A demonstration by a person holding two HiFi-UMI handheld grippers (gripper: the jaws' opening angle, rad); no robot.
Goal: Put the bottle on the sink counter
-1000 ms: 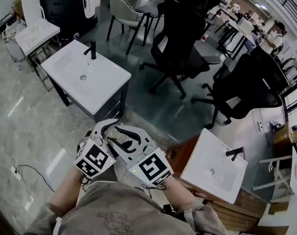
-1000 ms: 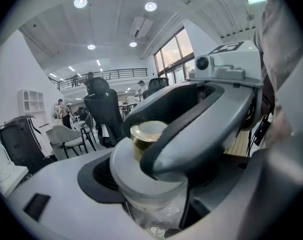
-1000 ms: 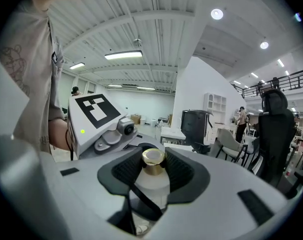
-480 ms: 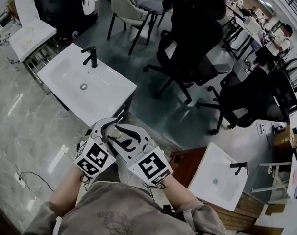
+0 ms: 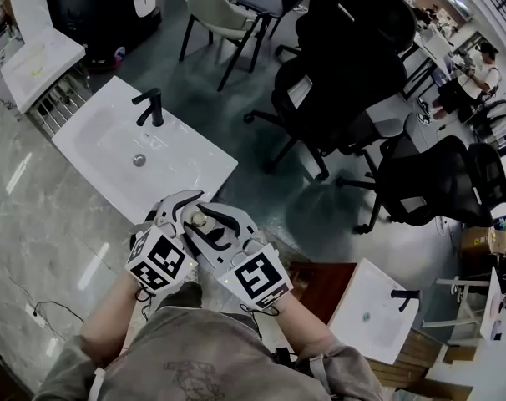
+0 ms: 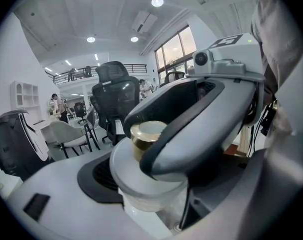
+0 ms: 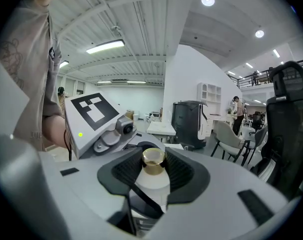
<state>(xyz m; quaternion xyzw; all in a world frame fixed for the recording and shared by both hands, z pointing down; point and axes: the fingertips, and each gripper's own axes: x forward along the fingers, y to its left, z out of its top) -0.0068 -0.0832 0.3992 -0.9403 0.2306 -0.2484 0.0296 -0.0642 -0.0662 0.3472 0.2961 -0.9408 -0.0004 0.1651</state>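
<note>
right gripper view, right gripper point(image 7: 152, 173) clamped on bottle point(image 7: 153, 161), left gripper point(image 6: 152, 189) likewise

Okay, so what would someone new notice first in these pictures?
The small white bottle with a gold cap, clamped between the left gripper and right gripper low in the head view's centre. Then the white sink counter with its black tap at upper left, and black office chairs at upper right.
</note>
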